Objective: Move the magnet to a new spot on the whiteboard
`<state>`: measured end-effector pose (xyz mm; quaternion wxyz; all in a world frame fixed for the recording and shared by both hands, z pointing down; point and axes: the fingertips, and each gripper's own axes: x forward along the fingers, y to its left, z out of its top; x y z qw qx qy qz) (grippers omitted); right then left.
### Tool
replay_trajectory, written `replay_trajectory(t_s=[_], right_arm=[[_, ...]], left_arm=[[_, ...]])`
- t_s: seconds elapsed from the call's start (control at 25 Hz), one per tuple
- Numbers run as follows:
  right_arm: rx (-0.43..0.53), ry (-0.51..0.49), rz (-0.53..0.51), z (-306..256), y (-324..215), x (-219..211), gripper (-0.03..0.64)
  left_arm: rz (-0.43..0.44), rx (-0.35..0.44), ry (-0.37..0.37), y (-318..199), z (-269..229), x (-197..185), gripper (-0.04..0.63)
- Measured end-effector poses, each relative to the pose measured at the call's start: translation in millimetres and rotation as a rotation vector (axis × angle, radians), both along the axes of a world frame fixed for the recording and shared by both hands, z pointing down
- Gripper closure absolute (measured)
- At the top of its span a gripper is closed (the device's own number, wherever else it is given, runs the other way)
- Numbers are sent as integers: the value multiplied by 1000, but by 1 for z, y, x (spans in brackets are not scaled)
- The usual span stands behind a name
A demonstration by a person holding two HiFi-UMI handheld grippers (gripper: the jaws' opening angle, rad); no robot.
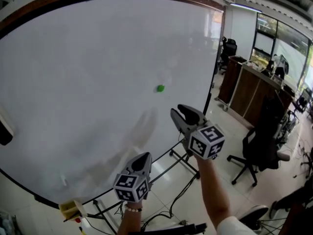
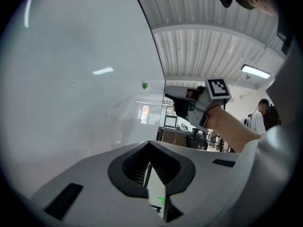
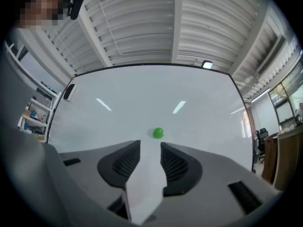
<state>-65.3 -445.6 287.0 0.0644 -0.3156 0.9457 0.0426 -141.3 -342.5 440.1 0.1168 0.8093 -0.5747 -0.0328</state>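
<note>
Right gripper [image 3: 150,143]: jaws parted with a clear gap and nothing between them, raised in front of the whiteboard [image 3: 142,103] and aimed at the green magnet [image 3: 158,133], which sits on the board just above the jaw tips in the right gripper view and apart from them. Left gripper [image 2: 149,143]: jaws closed tip to tip on nothing, held lower and to the left of the right one in the head view. Magnet adheres near the board's centre-right, on an otherwise plain white surface.
</note>
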Motion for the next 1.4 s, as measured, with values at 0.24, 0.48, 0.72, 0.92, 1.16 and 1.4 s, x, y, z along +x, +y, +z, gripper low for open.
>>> replay_trajectory(t_s=[0.24, 0.48, 0.72, 0.92, 1.16, 1.4], right_arm=[[27, 0, -7, -25, -26, -24, 436], [24, 33, 9, -31, -49, -43, 396], [20, 69, 28, -31, -67, -57, 397], [9, 80, 24, -28, -71, -61, 442], [17, 84, 20, -28, -69, -66, 476], [5, 92, 14, -29, -70, -65, 485]], left_arm=[[-14, 13, -20, 0, -6, -7, 603], [-10, 25, 1, -6, -13, -10, 603], [-14, 26, 11, -6, -11, -13, 603], [-23, 22, 17, -4, -9, -17, 603], [-28, 17, 30, -2, -5, -22, 603], [-27, 9, 37, 4, -5, -20, 603]])
